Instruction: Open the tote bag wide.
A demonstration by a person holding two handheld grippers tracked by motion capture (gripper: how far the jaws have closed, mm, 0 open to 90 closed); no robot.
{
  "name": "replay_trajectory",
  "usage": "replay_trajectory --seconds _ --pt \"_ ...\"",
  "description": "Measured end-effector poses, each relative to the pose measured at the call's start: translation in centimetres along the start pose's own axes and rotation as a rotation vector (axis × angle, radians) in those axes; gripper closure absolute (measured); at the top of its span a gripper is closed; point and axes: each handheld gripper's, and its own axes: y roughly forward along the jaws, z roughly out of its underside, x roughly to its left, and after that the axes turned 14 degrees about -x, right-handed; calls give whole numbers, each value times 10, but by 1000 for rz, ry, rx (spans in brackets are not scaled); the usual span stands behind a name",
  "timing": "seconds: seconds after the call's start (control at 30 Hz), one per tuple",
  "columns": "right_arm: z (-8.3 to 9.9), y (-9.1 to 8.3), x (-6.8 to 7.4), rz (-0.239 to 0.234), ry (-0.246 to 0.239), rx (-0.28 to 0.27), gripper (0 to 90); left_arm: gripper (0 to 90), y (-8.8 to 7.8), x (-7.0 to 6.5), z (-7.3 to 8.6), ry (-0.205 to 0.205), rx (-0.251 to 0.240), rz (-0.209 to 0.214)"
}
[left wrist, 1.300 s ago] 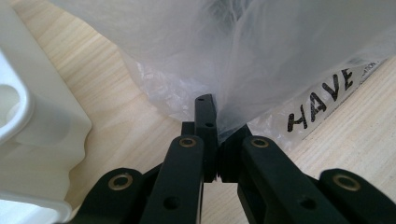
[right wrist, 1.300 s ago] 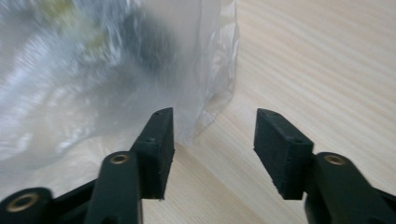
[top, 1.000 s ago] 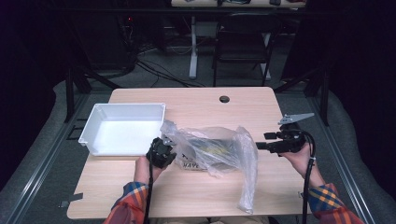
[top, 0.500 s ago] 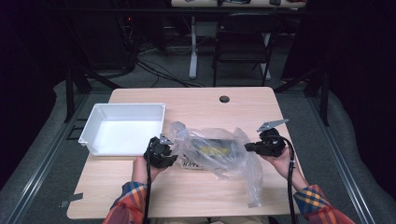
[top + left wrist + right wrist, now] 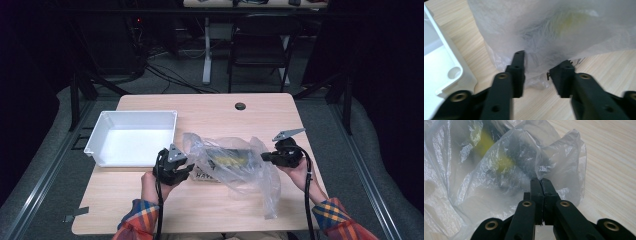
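Observation:
A crumpled clear plastic bag lies mid-table with a yellow and black object inside it. My left gripper sits at the bag's left edge. In the left gripper view it is open, with the bag bunched just ahead of and between the jaws. My right gripper is at the bag's right edge. In the right gripper view it is shut, and a fold of the bag rises from its tips. The yellow object shows blurred through the film.
A white tray stands at the left of the table, close to my left gripper, and its corner shows in the left gripper view. A round cable hole sits near the far edge. A chair stands beyond the table.
My right gripper has moved left and slightly toward the person, from open table to the bag's right edge. The left gripper has stayed at the bag's left edge.

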Motion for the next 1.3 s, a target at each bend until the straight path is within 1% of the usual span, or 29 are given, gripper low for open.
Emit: replay_trajectory --seconds 0.07,0.1,0.13,0.17,0.2,0.23,0.27,0.3,0.33,0.37,0.4,0.43,0.47,0.57,0.6,0.63,0.67,0.7,0.77,0.8,0.83,0.87,0.9,0.93,0.97,1.07,1.1,1.23,1.3 --pt "0 1 0 1 -4 1 898 808 3 0 1 3 4 1" --pt "0 2 -1 10 -9 6 899 849 8 1 3 13 25 10" --pt "0 2 -1 10 -9 6 899 878 8 1 3 13 25 10" --pt "0 3 -2 21 -7 3 899 892 14 2 7 14 49 17" --pt "1 4 -2 26 -3 3 900 896 16 3 8 25 67 21" --pt "1 4 -3 35 -3 5 900 898 18 4 10 17 80 28" --pt "1 4 -3 35 -3 5 900 898 18 4 10 17 80 28" --pt "2 6 -7 49 -3 6 900 899 22 7 13 9 99 28" --pt "2 6 -7 49 -3 6 900 899 22 7 13 9 99 28" --pt "2 7 -8 54 -3 11 900 899 23 9 15 9 115 29" --pt "3 9 -11 74 -1 12 900 900 25 12 18 -1 129 31" --pt "4 10 -12 79 -2 7 900 899 25 12 18 -1 129 31" --pt "4 11 -13 86 -1 13 900 899 28 14 20 -8 142 28" --pt "6 13 -17 107 -8 20 900 899 31 18 24 -6 167 20" --pt "6 13 -17 107 -8 20 900 899 31 18 24 -6 167 20" --pt "7 14 -19 124 -1 22 900 899 32 20 27 -13 180 19" --pt "7 14 -19 124 -1 22 900 899 32 20 27 -13 180 19" --pt "9 14 -22 148 -11 33 900 899 34 23 29 -21 192 21" --pt "10 14 -25 165 -4 36 900 899 35 24 30 -15 207 10" --pt "10 14 -25 165 -4 36 900 899 35 24 30 -15 207 10" --pt "12 15 -28 183 -3 38 900 899 36 26 32 -19 221 6" --pt "12 15 -28 183 -3 38 900 899 36 26 32 -19 221 6" --pt "13 14 -30 206 -2 47 900 899 37 27 33 -23 238 -2" --pt "13 14 -30 206 -2 47 900 900 37 27 33 -23 238 -2" --pt "14 14 -33 228 -1 46 900 899 38 27 34 -19 254 -16" --pt "16 14 -37 247 5 52 900 899 39 27 35 -13 265 -24" --pt "17 15 -39 259 2 58 900 899 39 27 35 -2 280 -40" --pt "20 17 -39 253 0 80 900 899 39 27 35 -1 281 -44" --pt "20 19 -35 232 -20 87 893 897 38 27 34 -1 274 -46"
